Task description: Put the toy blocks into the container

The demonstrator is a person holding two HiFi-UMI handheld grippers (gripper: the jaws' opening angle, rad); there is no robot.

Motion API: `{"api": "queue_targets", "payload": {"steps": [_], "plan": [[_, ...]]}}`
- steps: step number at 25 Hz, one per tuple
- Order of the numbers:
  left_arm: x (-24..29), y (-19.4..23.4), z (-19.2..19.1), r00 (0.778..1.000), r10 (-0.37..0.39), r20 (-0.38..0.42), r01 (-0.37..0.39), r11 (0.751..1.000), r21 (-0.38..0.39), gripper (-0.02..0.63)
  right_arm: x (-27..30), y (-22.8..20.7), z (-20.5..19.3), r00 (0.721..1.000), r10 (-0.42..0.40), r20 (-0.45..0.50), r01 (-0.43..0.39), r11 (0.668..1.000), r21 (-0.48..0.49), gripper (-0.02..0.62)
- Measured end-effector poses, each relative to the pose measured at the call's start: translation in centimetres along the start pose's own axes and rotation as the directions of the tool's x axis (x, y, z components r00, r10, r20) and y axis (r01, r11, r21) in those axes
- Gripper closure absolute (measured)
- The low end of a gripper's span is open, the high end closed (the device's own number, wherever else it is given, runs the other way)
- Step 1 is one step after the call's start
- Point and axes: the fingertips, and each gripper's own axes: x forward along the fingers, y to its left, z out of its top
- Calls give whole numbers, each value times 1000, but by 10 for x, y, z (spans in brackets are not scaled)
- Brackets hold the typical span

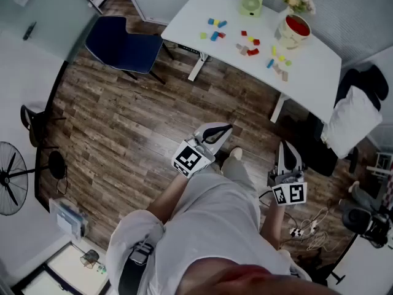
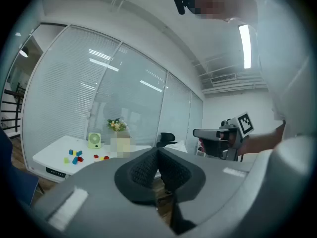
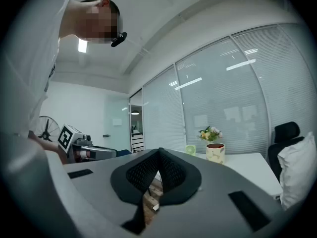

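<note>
Toy blocks (image 1: 252,51) scattered on table (image 1: 319,66), outside the container (image 1: 287,39)

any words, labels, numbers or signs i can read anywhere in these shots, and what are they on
No text can be read in any view.
Cube on the left gripper: black-and-white square code, no letters or digits.
Cube on the right gripper: the same kind of code, no letters or digits.
On the glass wall, pale sheets: too blurred to read.
On the container, side print: too small to read.
</note>
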Motion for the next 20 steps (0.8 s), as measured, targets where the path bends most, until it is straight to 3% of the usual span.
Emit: {"api": "queue_targets", "payload": {"steps": [4, 7, 13, 20], "plan": [[21, 28, -3, 997, 72, 10, -72, 997, 39, 607, 24, -32, -11, 999, 39, 34, -39, 999, 9, 595], [34, 35, -6, 991, 130, -32, -127, 989, 81, 607, 37, -60, -16, 996, 64, 61, -67, 997, 47, 595], [75, 27, 6, 973, 225, -53, -219, 971, 96, 607, 62, -125, 3, 985, 139, 101, -142, 990, 18, 594], [107, 38, 0, 949, 309, -62, -305, 950, 58, 607, 85, -178, -22, 984, 163, 67, -169, 980, 103, 594]]}}
